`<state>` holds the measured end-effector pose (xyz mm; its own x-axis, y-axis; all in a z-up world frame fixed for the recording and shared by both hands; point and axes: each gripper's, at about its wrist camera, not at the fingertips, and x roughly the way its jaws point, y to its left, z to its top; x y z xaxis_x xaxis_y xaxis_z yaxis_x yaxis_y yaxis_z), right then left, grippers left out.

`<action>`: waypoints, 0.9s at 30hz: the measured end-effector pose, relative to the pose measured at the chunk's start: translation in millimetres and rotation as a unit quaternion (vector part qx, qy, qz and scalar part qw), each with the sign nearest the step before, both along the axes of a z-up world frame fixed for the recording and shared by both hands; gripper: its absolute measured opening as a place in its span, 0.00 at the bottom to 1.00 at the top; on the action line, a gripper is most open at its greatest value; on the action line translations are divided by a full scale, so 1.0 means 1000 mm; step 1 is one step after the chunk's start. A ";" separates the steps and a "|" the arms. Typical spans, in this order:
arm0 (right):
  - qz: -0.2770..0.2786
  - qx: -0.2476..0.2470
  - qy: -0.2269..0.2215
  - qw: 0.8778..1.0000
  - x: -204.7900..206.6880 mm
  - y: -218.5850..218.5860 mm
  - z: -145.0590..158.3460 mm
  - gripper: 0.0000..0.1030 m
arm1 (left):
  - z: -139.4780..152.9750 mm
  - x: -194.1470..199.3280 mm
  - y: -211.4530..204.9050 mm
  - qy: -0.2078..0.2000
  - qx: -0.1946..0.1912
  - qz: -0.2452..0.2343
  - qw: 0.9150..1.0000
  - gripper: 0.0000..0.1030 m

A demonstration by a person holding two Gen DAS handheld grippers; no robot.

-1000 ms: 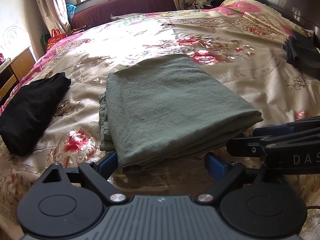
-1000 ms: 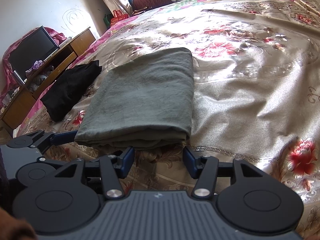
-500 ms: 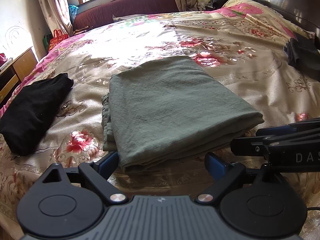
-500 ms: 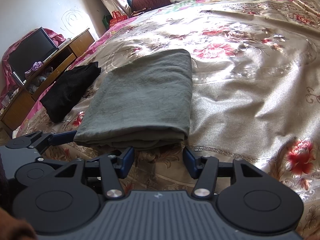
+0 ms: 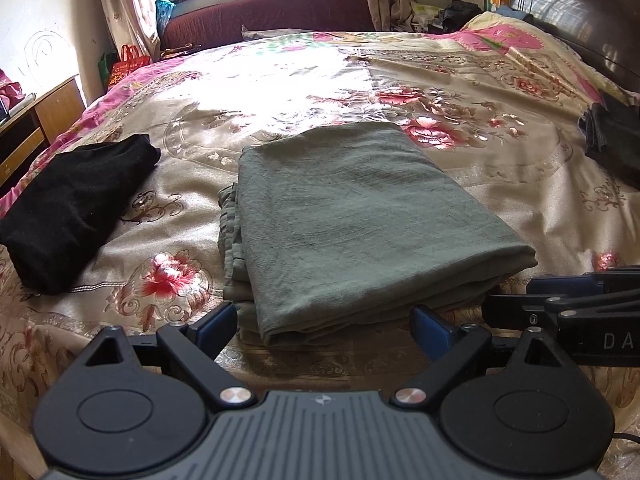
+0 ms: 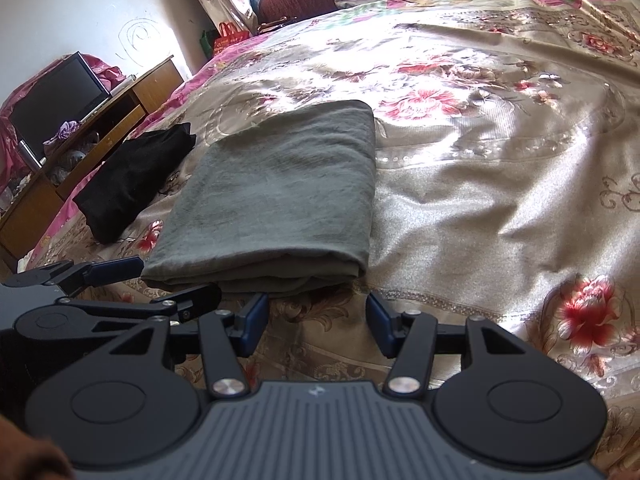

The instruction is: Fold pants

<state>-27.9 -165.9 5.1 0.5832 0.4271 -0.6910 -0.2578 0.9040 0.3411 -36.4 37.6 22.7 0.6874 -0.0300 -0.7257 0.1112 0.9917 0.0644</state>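
The olive green pants (image 5: 352,224) lie folded into a flat rectangle on the floral bedspread (image 5: 400,80); they also show in the right wrist view (image 6: 280,196). My left gripper (image 5: 324,326) is open and empty, just short of the fold's near edge. My right gripper (image 6: 316,320) is open and empty, just in front of the fold's near right corner. The right gripper also shows at the right of the left wrist view (image 5: 568,300), and the left gripper at the left of the right wrist view (image 6: 100,276).
A folded black garment (image 5: 68,204) lies left of the pants on the bed, also in the right wrist view (image 6: 132,180). Dark clothes (image 5: 612,144) lie at the bed's right. A wooden TV cabinet (image 6: 80,136) stands left; a maroon sofa (image 5: 272,12) is under the window.
Both grippers have drawn back and tilted up a little from the folded pants. The pants have not moved.
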 end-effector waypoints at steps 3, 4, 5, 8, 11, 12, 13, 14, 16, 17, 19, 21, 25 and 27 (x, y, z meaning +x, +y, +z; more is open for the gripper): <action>0.003 -0.007 0.000 1.000 -0.001 0.002 0.000 0.53 | 0.000 -0.001 -0.002 -0.002 0.004 -0.003 1.000 1.00; 0.003 -0.008 0.000 1.000 0.000 0.002 0.000 0.53 | 0.000 -0.001 -0.002 -0.002 0.006 -0.003 1.000 1.00; 0.004 -0.008 0.000 1.000 0.000 0.002 0.000 0.54 | 0.000 -0.001 -0.001 -0.002 0.005 -0.002 1.000 1.00; 0.006 -0.011 0.001 1.000 0.000 0.003 0.000 0.54 | 0.001 -0.001 0.000 -0.002 0.001 0.001 1.000 1.00; 0.005 -0.011 0.002 1.000 0.000 0.003 -0.001 0.54 | 0.000 0.000 0.000 0.001 0.000 0.001 1.000 1.00; 0.005 -0.012 0.002 1.000 0.000 0.004 -0.001 0.54 | 0.000 0.000 0.000 0.001 0.000 0.001 1.000 1.00; 0.005 -0.012 0.001 1.000 0.000 0.004 -0.001 0.54 | 0.000 0.000 0.000 0.002 0.000 0.001 1.000 1.00; 0.005 -0.012 0.001 1.000 0.000 0.004 -0.001 0.54 | 0.000 0.000 0.000 0.002 0.000 0.001 1.000 1.00; 0.005 -0.012 0.001 1.000 -0.001 0.004 -0.001 0.54 | -0.001 0.000 0.000 0.002 0.001 0.001 1.000 1.00; 0.005 -0.012 0.001 1.000 -0.001 0.004 -0.001 0.54 | -0.001 0.000 0.000 0.003 0.001 0.001 1.000 1.00; 0.005 -0.013 0.000 1.000 0.000 0.004 -0.001 0.54 | -0.001 0.001 0.000 0.002 0.001 0.001 1.000 1.00; 0.004 -0.014 -0.001 1.000 -0.001 0.005 -0.001 0.54 | -0.001 0.000 0.000 0.002 0.002 0.001 1.000 1.00; 0.003 -0.015 -0.001 1.000 -0.001 0.004 0.000 0.54 | 0.000 0.000 0.000 0.001 0.003 0.001 1.000 1.00; 0.004 -0.015 -0.002 1.000 -0.001 0.004 0.000 0.54 | 0.000 0.000 0.000 0.000 0.003 0.001 1.000 1.00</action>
<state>-29.4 -161.8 5.6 0.5830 0.4098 -0.7015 -0.2659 0.9122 0.3119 -36.8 37.4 22.6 0.6872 -0.0241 -0.7260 0.1083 0.9917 0.0696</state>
